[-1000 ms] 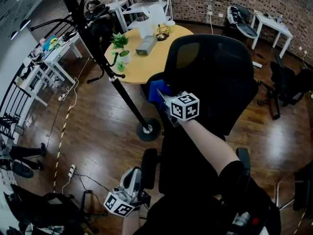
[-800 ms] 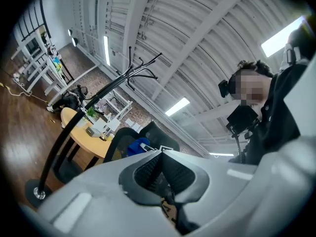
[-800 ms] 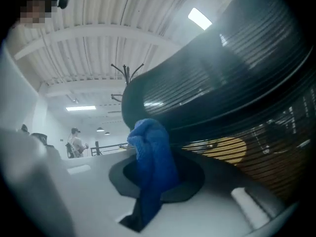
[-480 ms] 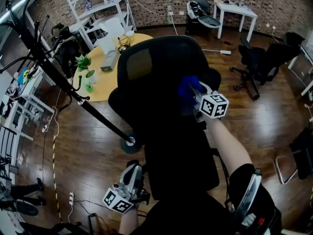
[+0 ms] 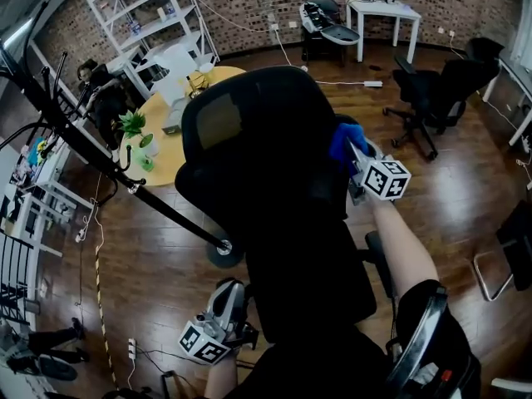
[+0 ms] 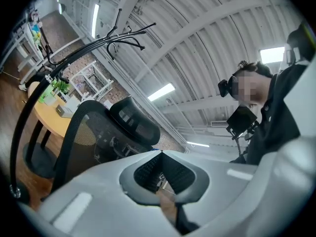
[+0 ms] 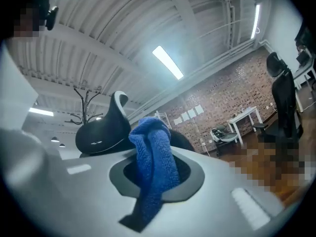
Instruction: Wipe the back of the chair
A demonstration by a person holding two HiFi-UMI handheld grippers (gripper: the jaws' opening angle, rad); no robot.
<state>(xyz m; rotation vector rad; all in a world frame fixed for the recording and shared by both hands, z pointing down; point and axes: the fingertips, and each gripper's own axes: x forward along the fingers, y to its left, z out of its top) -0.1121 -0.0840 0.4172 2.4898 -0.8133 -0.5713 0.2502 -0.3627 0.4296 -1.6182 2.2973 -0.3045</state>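
Note:
A black mesh office chair point(image 5: 258, 165) fills the middle of the head view, its back facing me. My right gripper point(image 5: 356, 155) is shut on a blue cloth point(image 5: 346, 140) that presses on the right edge of the chair back. In the right gripper view the blue cloth point(image 7: 154, 162) hangs bunched between the jaws, with the chair's headrest point(image 7: 104, 128) behind it. My left gripper point(image 5: 226, 299) hangs low beside the chair's left, away from the back. Its jaws are shut with nothing held, and the chair point(image 6: 111, 127) rises beyond them in its own view.
A black coat rack pole point(image 5: 125, 181) slants to its round base point(image 5: 223, 252) just left of the chair. Behind stand a round yellow table point(image 5: 162, 160) with a potted plant point(image 5: 133, 127), white shelving point(image 5: 158, 15), a white table point(image 5: 384, 11) and other black chairs point(image 5: 432, 90).
My right gripper has carried the blue cloth across the chair back from its left side to its right edge. The left gripper has stayed low by the chair.

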